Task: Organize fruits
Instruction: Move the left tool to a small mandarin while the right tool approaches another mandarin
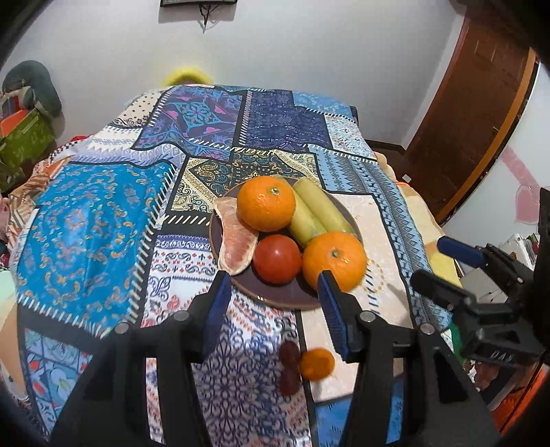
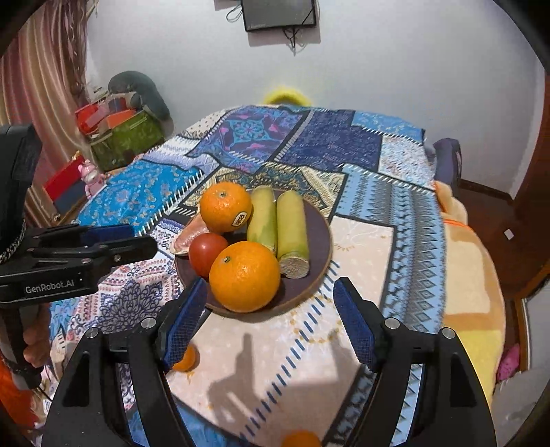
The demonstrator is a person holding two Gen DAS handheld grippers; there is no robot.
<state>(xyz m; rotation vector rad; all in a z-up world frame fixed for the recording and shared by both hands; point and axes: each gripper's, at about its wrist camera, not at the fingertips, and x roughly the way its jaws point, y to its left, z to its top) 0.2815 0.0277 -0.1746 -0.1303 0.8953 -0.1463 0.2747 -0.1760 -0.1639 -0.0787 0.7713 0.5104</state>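
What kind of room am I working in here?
Probably a lived-in room at home, maybe a bedroom or family room: a patchwork-print cloth covers the table, a screen hangs on the wall, and a storage box of clutter sits beside a curtain.

Black grippers (image 1: 273,285), blue ribbed jaws, silver screws.

Bare cloth (image 2: 361,240) lay right of the crowded plate (image 2: 318,240); a mandarin (image 1: 317,363) and grapes (image 1: 289,354) blocked the near side.

A patchwork-print cloth (image 1: 96,220) covers the whole surface. Mid-frame on it sits a brown plate (image 1: 288,295). Lower centre lie 1 small orange (image 1: 317,363) and 2 dark red fruits (image 1: 289,354).
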